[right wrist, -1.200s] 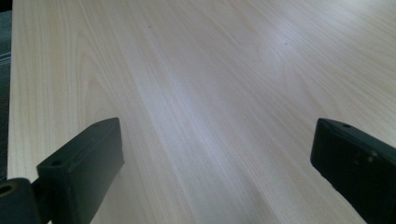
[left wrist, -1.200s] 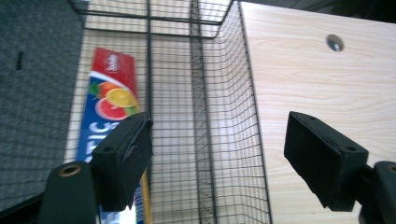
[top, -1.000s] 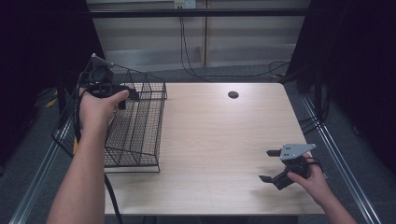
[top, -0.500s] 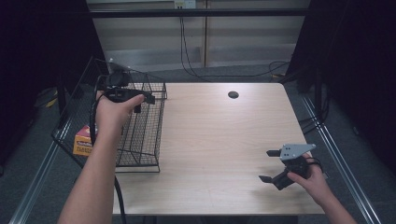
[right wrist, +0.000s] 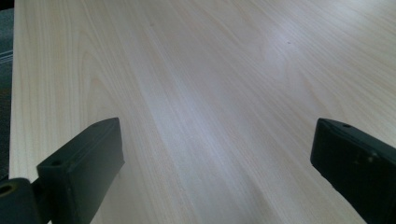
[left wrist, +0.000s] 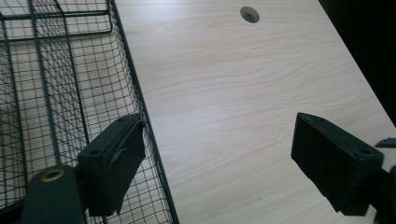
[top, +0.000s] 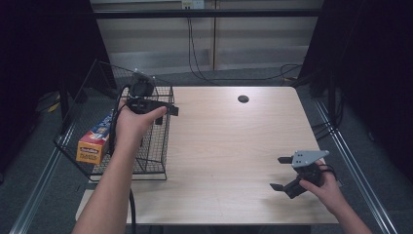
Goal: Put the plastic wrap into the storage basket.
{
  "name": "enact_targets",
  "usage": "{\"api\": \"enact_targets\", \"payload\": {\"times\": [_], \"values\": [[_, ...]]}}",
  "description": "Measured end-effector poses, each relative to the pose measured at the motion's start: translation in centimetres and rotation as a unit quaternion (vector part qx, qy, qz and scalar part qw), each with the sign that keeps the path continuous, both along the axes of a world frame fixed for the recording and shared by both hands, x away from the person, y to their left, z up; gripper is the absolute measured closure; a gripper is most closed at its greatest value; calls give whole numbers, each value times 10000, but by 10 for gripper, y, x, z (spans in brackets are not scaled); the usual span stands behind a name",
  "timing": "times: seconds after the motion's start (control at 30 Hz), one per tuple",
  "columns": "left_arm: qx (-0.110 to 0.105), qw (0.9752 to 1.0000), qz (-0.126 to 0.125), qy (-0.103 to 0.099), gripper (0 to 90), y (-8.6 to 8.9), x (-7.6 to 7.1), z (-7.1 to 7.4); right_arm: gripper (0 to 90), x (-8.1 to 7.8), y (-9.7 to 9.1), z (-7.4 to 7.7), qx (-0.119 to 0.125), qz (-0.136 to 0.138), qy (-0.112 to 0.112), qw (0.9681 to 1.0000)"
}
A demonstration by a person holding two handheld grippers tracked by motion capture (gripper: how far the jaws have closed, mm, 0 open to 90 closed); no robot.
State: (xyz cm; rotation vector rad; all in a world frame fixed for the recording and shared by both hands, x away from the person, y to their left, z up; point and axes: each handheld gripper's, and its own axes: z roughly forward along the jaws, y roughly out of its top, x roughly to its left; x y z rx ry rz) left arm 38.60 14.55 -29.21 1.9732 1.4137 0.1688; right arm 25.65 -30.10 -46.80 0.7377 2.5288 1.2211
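I hold my left gripper [top: 168, 109] over the wire basket's [top: 160, 146] right rim, its fingers just widened and empty. The orange box [top: 95, 140] lies tilted against the basket's left side. My right gripper [top: 282, 173] rests wide apart, empty, over the counter [top: 229, 146].

Bare forearms, black grippers [top: 168, 109], grey triangular plate [top: 309, 157], black cable [top: 115, 127]

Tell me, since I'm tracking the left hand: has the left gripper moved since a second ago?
Yes. The left gripper has shifted right, from the wire basket's far-left corner to its right rim beside the table, jaws just opening, nothing between them.
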Motion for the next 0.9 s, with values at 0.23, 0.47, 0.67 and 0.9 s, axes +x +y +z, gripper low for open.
{"api": "enact_targets", "payload": {"times": [0.23, 0.47, 0.67, 0.9], "values": [[48, 9993, -372, 40, 167, -12, -3, -10, 23, 0, 0, 0, 0, 29, 9, 10000], [-32, 9985, -539, 66, 163, -22, -6, -21, 23, -1, 1, 0, -21, 9, 13, 10000], [-32, 9977, -684, 17, 161, -30, -11, -29, 23, -1, 2, -1, -56, 31, 28, 10000], [-85, 9961, -882, -3, 155, -38, -15, -39, 24, -1, 4, -4, -174, 29, 52, 9998]]}}
